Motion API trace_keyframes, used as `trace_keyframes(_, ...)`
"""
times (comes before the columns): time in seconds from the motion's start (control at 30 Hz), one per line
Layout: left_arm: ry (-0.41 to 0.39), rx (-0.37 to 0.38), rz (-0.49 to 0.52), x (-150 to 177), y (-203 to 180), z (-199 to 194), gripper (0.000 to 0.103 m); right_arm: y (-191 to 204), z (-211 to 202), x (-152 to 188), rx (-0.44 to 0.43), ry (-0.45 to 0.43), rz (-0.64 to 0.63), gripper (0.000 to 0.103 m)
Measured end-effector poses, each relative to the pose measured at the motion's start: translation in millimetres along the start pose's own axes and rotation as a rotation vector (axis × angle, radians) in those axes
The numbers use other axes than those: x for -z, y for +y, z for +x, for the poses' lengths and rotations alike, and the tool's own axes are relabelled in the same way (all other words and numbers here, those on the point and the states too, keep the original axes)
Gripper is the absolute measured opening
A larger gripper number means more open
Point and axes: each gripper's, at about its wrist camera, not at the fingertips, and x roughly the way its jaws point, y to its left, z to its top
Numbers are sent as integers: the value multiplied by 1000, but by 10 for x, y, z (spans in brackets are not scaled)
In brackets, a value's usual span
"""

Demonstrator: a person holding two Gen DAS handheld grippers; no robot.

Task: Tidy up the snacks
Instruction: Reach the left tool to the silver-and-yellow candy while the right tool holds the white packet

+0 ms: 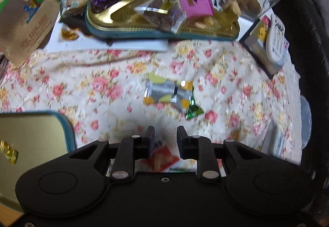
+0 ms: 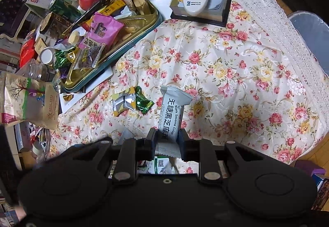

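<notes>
Right wrist: snack-heaped tin tray (image 2: 131, 46).

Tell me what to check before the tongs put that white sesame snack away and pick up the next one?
1. Right tongs gripping the Black Sesame Crisp packet: ok, shut on it.
2. Packet lifted off the floral tablecloth: cannot tell.
3. Left tongs free for a pickup: ok, open, nothing between them.
4. Next snacks reachable: ok, silver-and-yellow packet and green candy lie loose on the cloth.
5. Room in the gold snack tin: not ok, heaped with wrappers.
6. Empty tin lid available: ok, one gold candy inside.
</notes>
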Motion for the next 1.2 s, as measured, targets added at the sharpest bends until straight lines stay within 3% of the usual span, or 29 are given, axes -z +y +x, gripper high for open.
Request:
trace_keyframes(0.2,-93,-89,19,-238,-96,163,33,26,0,14,-5,6,-9,24)
trace_keyframes(0.43,-101,-80,-16,-433,-178,402,33,79,103,-8,-5,30,-23,24)
trace_keyframes(0.53,-99,-111,8,-477,-258,513,33,97,125,-10,-2,33,-30,24)
trace_keyframes(0.7,-58,-160,22,-514,-277,691,33,95,123,-20,-2,26,-38,24)
trace_keyframes(0.9,0,-165,8,-456,-175,741,34,103,100,-10,5,10,-54,24)
trace_keyframes(1.2,64,-228,173,-98,-5,609,37,111,70,10,22,-7,-68,24)
